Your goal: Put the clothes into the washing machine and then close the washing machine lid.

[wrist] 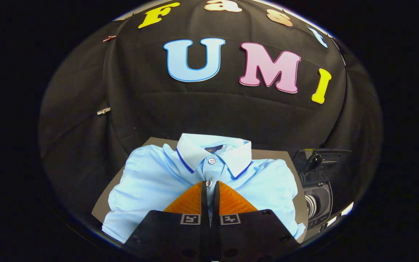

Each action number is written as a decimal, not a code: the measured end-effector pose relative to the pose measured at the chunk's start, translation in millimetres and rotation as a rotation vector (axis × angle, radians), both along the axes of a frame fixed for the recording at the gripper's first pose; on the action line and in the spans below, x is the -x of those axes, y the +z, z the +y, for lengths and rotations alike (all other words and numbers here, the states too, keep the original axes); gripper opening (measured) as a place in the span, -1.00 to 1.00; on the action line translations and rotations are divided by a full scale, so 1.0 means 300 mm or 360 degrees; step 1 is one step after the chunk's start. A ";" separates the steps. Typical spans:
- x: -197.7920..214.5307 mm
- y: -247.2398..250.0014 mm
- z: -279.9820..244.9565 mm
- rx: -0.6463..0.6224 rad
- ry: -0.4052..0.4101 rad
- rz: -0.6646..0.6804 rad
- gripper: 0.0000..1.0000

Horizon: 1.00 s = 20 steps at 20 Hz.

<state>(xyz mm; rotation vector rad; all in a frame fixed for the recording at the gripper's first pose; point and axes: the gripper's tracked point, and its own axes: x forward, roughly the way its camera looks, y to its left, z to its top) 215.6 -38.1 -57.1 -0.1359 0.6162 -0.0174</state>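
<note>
On the grey board (267, 154), a light blue shirt (151, 182) is lying folded, its collar facing the black wall. The gripper (210, 186) is hanging over the shirt's front buttons with its fingers nearly touching each other, pinching nothing clearly. A dark machine (318, 196) is sitting just beside the shirt's right sleeve.

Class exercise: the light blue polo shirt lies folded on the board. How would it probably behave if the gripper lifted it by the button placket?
The shirt is soft cloth, so it would likely sag and unfold. It probably weighs little. The gripper has its fingers nearly together at the placket; thin fabric might slip from a shallow pinch.
</note>
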 end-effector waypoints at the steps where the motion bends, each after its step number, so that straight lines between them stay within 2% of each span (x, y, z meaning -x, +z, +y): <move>1: 0.001 0.021 0.006 0.0013 0.0005 -0.0036 -0.90; 7: 0.032 0.155 -0.010 0.0011 -0.0044 -0.0240 -0.90; 11: 0.053 0.318 -0.056 0.0051 -0.0041 -0.0380 -0.90; 15: 0.083 0.500 -0.197 0.0092 -0.0068 -0.0509 -0.90; 20: 0.145 0.670 -0.484 0.0139 -0.0047 -0.0614 -0.90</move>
